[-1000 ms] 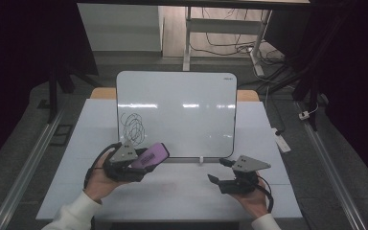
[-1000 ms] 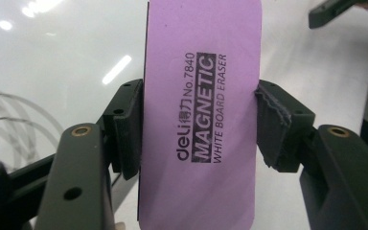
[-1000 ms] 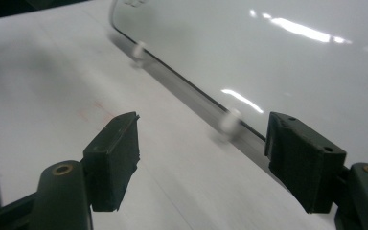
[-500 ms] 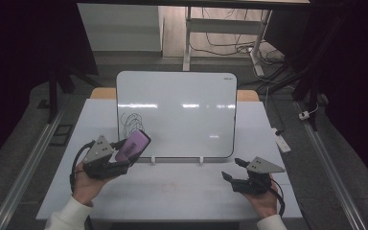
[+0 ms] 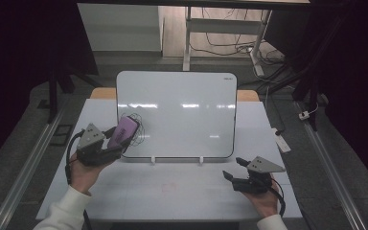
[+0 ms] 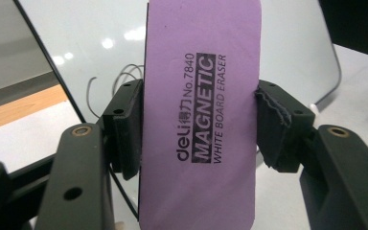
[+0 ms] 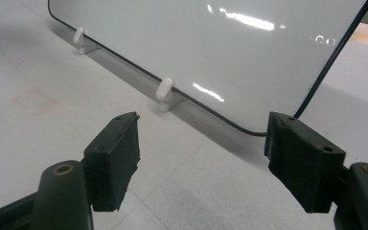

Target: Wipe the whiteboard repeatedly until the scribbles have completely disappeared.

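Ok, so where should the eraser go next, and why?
Probably press the eraser flat onto the scribble and wipe. The left tool grips it by its sides right at the whiteboard's lower left corner, where black lines remain.

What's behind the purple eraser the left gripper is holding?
Behind the purple magnetic whiteboard eraser stands the glossy white whiteboard, with thin black scribbled lines showing past the eraser's left edge. How far the scribble runs behind the eraser is covered.
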Demonstrator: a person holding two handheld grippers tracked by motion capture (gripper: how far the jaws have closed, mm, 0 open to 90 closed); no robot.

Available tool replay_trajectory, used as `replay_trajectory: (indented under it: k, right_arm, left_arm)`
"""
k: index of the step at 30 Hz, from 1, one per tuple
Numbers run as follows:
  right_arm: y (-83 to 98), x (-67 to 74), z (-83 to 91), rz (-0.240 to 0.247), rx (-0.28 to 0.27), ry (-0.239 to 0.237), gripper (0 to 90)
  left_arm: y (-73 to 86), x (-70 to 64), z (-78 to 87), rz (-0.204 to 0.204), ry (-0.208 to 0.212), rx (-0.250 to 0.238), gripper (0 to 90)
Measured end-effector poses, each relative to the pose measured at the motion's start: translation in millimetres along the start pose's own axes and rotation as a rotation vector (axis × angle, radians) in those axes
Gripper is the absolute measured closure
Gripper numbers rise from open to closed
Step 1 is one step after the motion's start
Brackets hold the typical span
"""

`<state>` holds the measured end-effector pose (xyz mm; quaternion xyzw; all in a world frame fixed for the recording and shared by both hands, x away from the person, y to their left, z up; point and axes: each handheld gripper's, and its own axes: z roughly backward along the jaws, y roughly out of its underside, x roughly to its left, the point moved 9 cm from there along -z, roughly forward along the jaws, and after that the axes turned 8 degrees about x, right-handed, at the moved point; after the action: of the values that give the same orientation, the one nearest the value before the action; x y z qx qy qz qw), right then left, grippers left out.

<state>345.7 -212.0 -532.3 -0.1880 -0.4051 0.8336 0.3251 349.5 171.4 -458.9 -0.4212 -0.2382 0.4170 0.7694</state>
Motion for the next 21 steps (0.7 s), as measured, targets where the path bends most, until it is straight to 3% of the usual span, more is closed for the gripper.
replay_trajectory:
  k: [21]
  right_arm:
    - [4.1,-4.0,-4.0,-0.006,0.024,0.013,27.6]
  left_arm:
    - [-32.9,43.6,-30.7,0.042,-0.151,-0.015,40.8]
